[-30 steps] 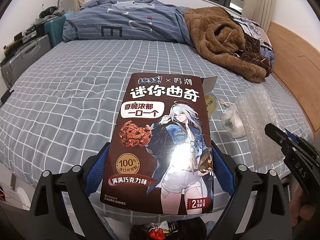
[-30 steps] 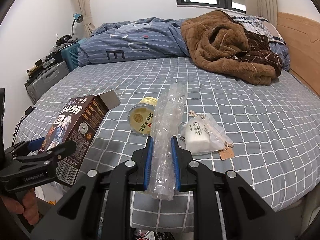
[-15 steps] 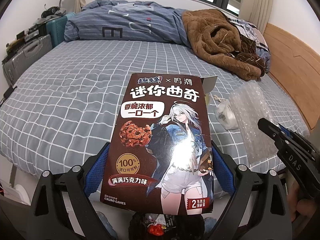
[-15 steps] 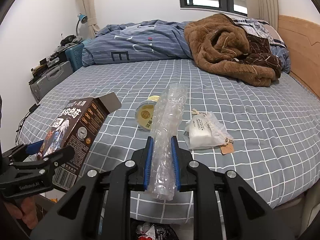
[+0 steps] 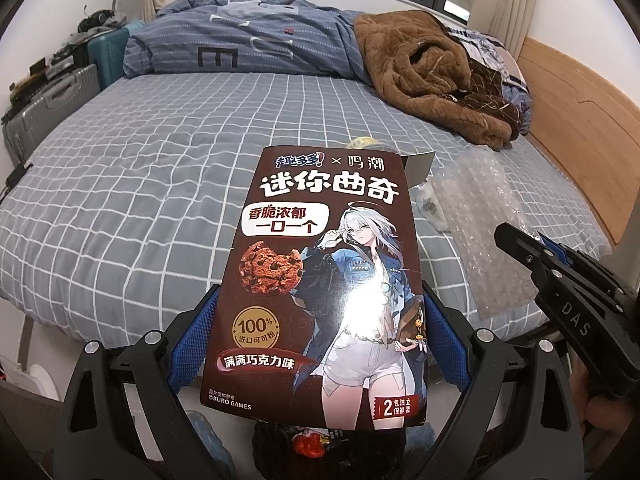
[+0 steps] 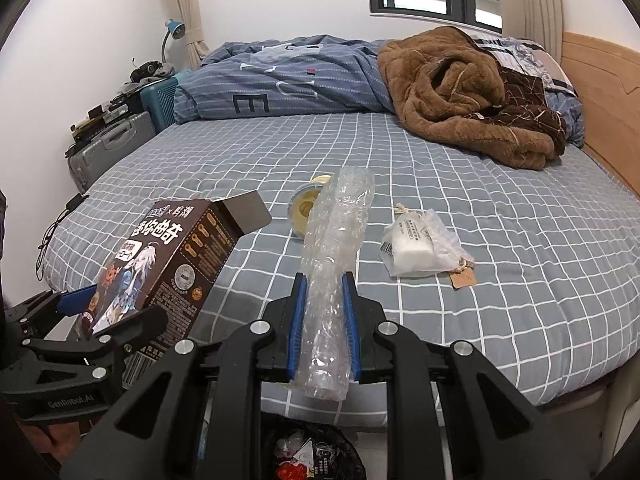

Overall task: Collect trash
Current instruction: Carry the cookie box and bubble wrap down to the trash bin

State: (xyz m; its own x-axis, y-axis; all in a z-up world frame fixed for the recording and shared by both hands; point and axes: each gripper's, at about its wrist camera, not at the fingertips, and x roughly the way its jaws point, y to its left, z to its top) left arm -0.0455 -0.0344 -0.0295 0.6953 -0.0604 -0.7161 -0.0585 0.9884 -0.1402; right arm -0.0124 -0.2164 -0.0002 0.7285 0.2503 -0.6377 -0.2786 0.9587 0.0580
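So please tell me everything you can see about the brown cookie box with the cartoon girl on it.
The brown cardboard cookie box is a flat, glossy carton with white Chinese lettering, a chocolate cookie picture and a white-haired cartoon girl. Its grey top flap stands open. The left gripper is clamped on its two narrow sides with blue pads, holding it tilted in the air, off the checked grey bed. Light glares on its front. Below its lower end, trash in a dark bin shows.

Soft light, glare on box [image 5: 372, 300], fisheye-warped edges.
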